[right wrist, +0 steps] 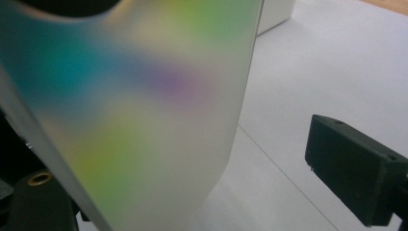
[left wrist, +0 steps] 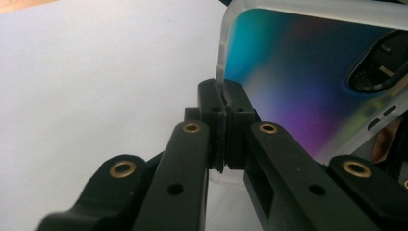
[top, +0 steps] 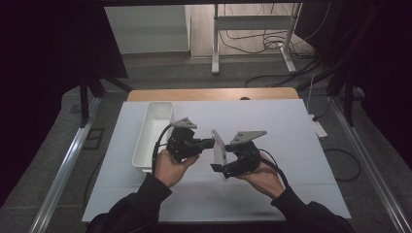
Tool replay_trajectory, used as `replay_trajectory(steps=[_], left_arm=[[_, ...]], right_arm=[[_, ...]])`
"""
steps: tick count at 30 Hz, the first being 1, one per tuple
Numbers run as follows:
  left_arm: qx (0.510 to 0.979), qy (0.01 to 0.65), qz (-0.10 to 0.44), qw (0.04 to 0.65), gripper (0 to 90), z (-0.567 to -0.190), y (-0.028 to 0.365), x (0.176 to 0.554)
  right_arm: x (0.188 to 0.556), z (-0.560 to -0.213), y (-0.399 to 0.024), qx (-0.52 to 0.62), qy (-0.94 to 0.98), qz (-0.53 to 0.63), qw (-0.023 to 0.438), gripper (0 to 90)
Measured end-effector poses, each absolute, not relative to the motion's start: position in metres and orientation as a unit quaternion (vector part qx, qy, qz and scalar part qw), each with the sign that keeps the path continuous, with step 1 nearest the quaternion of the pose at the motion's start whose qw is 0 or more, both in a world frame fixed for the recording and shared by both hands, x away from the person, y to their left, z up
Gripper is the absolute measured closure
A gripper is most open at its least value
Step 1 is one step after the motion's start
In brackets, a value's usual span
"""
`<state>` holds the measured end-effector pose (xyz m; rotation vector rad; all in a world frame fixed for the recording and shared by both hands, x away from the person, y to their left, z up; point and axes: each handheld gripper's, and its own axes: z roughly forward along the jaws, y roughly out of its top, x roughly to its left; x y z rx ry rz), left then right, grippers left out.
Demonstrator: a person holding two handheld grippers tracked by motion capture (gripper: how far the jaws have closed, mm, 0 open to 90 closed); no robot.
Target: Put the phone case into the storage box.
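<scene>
A frosted phone case (top: 219,154) with an iridescent back stands on edge above the white table, between my two grippers. My left gripper (top: 213,142) is shut on the case's rim; its jaws (left wrist: 222,91) pinch the frosted edge beside the colourful back (left wrist: 298,82) and the dark camera opening (left wrist: 380,72). My right gripper (top: 217,168) is open on the case's other side. The case (right wrist: 144,110) stands between its jaws (right wrist: 192,168), and the right fingertip (right wrist: 351,168) is well clear of it. The case hides much of the other jaw.
A white rectangular tray (top: 154,131) lies on the white sheet (top: 291,141) just left of my left hand; its corner (right wrist: 276,14) shows beyond the case. A wooden table edge (top: 214,93) runs along the back. Beyond it are the floor, cables and a metal stand.
</scene>
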<state>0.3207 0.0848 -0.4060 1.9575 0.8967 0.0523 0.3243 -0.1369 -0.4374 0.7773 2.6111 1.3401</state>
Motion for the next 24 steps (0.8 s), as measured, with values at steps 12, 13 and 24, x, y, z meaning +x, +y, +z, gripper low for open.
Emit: replay_trajectory(steps=[12, 13, 24], left_arm=[[0.804, 0.367, 0.042, 0.467, 88.3, -0.4021, 0.0802, 0.3159], [0.803, 0.368, 0.045, 0.466, 88.3, -0.4018, 0.0803, 0.3157], [0.805, 0.373, 0.079, 0.454, 88.3, -0.3991, 0.0757, 0.3111]], right_arm=[[0.3213, -0.4379, -0.1339, 0.26, 0.857, 0.441, 0.065, 7.4], [0.3213, -0.4378, -0.1339, 0.265, 0.855, 0.441, 0.066, 6.6], [0.3188, -0.4386, -0.1298, 0.278, 0.852, 0.437, 0.078, 1.9]])
